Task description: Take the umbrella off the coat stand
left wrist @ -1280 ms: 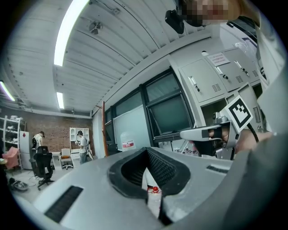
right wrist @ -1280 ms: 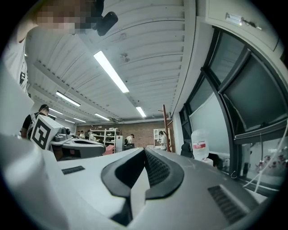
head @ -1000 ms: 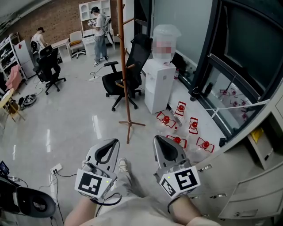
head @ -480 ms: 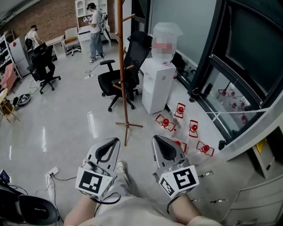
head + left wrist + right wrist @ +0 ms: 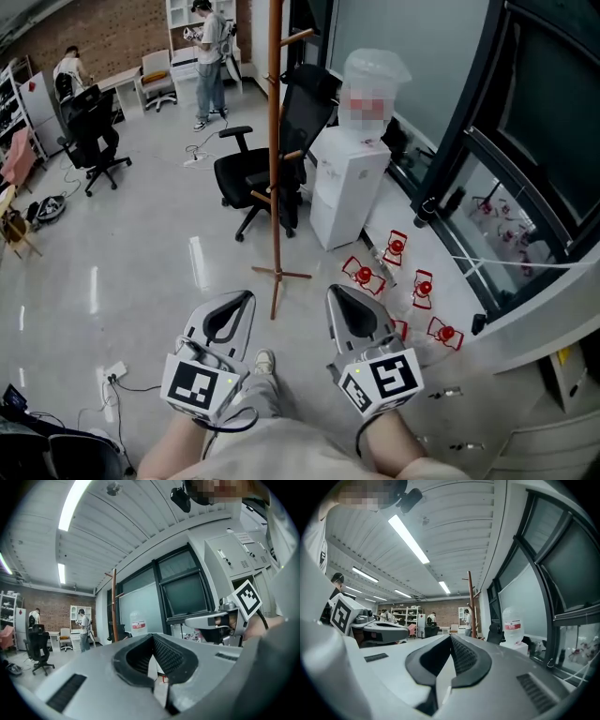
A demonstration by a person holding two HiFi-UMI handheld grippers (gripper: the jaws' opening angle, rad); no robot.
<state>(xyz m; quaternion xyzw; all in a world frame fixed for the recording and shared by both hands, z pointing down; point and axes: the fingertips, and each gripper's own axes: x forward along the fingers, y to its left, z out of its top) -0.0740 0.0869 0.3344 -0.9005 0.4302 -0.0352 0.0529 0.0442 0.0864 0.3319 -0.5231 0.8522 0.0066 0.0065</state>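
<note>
A tall wooden coat stand (image 5: 275,169) rises from the grey floor ahead of me, with short pegs and a crossed foot. I make out no umbrella on it in any view. My left gripper (image 5: 246,297) and right gripper (image 5: 334,292) are held side by side low in the head view, both pointing level toward the stand and well short of it. Both are shut with nothing between the jaws. The stand is a thin brown pole (image 5: 114,606) beyond the left gripper (image 5: 152,636), and a brown pole (image 5: 471,606) beyond the right gripper (image 5: 451,637).
A black office chair (image 5: 272,159) stands right behind the coat stand. A white water dispenser (image 5: 347,183) is to its right. Small red-and-white objects (image 5: 412,281) lie on the floor by the glass wall. Two people (image 5: 208,52) are at the far shelves; a power strip (image 5: 114,372) lies lower left.
I have moved closer to the coat stand; it, the chair and the dispenser now sit larger and further right in the head view. Both grippers stay shut and side by side.
</note>
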